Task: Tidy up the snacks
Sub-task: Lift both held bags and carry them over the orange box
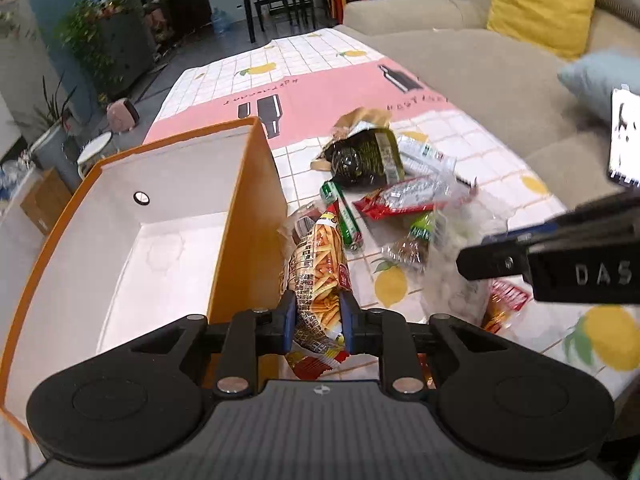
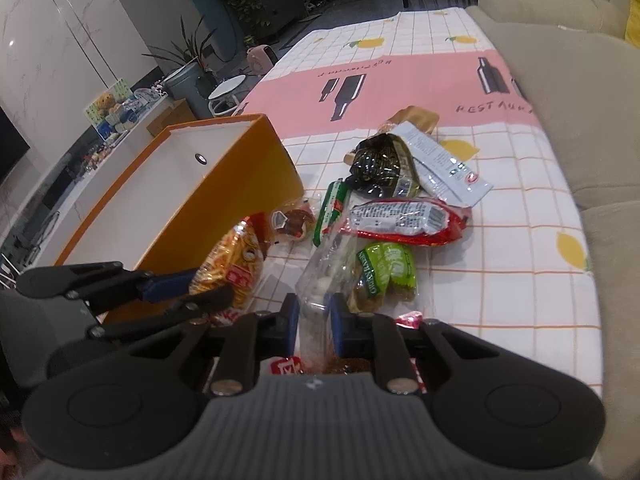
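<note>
Clamped between the left gripper's [image 1: 318, 322] blue pads, one fries-print snack bag [image 1: 320, 276] points lengthwise straight ahead, with the single orange box [image 1: 244, 216] immediately to its left. Right gripper [image 2: 314, 322] pinches one clear packet [image 2: 320, 280]. Roughly seven more snacks lie ahead on the lemon tablecloth [image 2: 520, 240].

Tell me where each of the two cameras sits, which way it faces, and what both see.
Left wrist: on the left gripper, looking forward and down along its fingers, which pinch a fries-print snack bag beside the orange box; the right gripper's finger enters from the right.
Right wrist: on the right gripper, angled down over the tablecloth, pinching a clear plastic packet; the left gripper shows at left.
Shared: box, snack pile, fries-print bag, sofa.
</note>
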`<state>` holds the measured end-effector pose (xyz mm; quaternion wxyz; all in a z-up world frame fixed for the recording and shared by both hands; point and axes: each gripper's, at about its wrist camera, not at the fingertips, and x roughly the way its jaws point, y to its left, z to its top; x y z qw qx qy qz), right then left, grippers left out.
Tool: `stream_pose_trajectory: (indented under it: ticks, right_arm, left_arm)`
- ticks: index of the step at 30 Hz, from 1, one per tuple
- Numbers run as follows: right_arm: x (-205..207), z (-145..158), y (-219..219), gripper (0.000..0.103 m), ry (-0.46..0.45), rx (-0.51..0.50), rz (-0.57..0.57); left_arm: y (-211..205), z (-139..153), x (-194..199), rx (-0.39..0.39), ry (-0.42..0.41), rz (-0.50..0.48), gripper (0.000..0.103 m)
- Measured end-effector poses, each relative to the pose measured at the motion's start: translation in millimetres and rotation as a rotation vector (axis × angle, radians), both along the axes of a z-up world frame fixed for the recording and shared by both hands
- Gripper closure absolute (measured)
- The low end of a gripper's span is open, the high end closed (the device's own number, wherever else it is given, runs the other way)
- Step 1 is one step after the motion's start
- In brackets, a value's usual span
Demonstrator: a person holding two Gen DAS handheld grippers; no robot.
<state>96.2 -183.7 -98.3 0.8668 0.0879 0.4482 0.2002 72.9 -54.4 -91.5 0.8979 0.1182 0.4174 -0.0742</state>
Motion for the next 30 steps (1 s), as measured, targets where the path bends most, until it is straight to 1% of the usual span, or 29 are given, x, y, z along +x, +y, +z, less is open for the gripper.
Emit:
stream_pose_trajectory:
  ticks: [5,10,16,22,26,30]
  right_arm:
    - [-12.8,13.0,-4.8,0.091,-0.017,-0.018,-0.010]
    - [-28.8,29.4,-9.1,0.091,-0.057,-0.032,-0.013]
    - [-43.1,50.7,-13.5,0.091,-0.119,-0.048,-0.027]
    - [-50.9,74.3,-10.4,0.091,-0.179,-0.024,-0.022]
    - [-51.8,91.0,-1.1,0.092,-0.226,-0.005,-0.008]
    - [-49.1,110.0,11.4,0.092,-0.276,0.026,0.021]
  left_arm:
    - [8.6,18.5,-5.0,-0.107,-0.010,0.021,0.079]
    - [15.1,37.5,-12.5,-0.215,-0.016,0.030,0.080]
    - [18.9,60.4,-25.4,-0.286,-0.045,0.035,0.080]
    - [32.6,81.8,-33.5,-0.302,-0.094,0.073,0.081]
    - [48.6,98.9,-37.5,-0.332,-0.136,0.101,0.081]
    - [63.7,117.8,-38.1,-0.332,-0.185,0.127,0.081]
